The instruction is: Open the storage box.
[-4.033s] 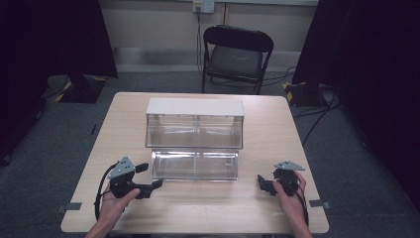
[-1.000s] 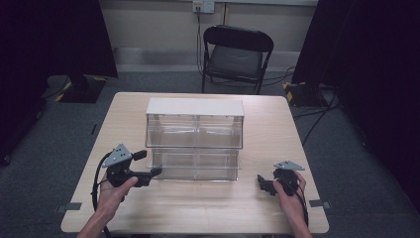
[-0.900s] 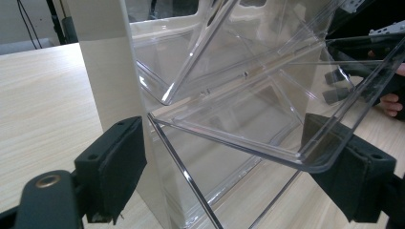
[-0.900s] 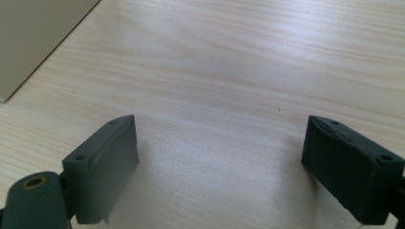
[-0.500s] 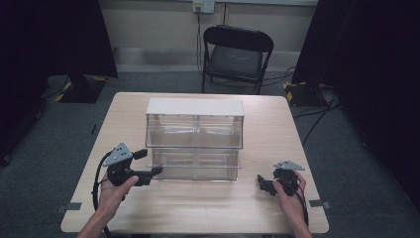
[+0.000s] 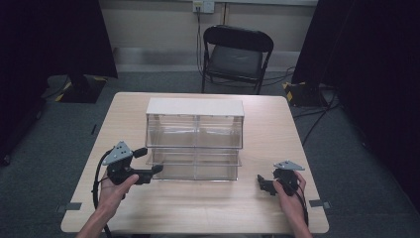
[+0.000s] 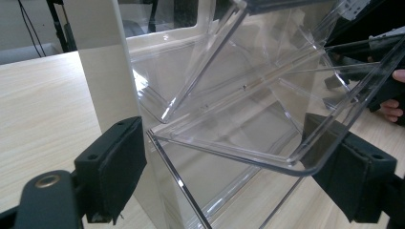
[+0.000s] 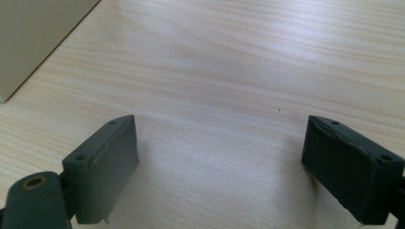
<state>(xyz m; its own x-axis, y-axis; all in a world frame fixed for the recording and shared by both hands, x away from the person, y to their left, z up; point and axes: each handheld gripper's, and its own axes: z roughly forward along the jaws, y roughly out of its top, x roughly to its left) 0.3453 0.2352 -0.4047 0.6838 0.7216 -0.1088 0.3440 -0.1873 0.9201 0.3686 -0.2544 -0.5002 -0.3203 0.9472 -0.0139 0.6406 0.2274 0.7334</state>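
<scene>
A clear plastic drawer cabinet with a white top stands mid-table, its bins tilted outward. My left gripper is at the cabinet's lower left corner. In the left gripper view my left gripper is open wide, and the rounded front corner of a clear lower bin lies between the pads without being clamped. The cabinet's white side wall rises just beyond the left pad. My right gripper rests on the table right of the cabinet. It stands open over bare wood.
The wooden table has bare room on every side of the cabinet. A black folding chair stands beyond the far edge. The cabinet's pale side shows at the top left of the right gripper view.
Since four seconds ago my left gripper has moved forward, up to the cabinet's lower left corner. Over the last second nothing has visibly moved.
</scene>
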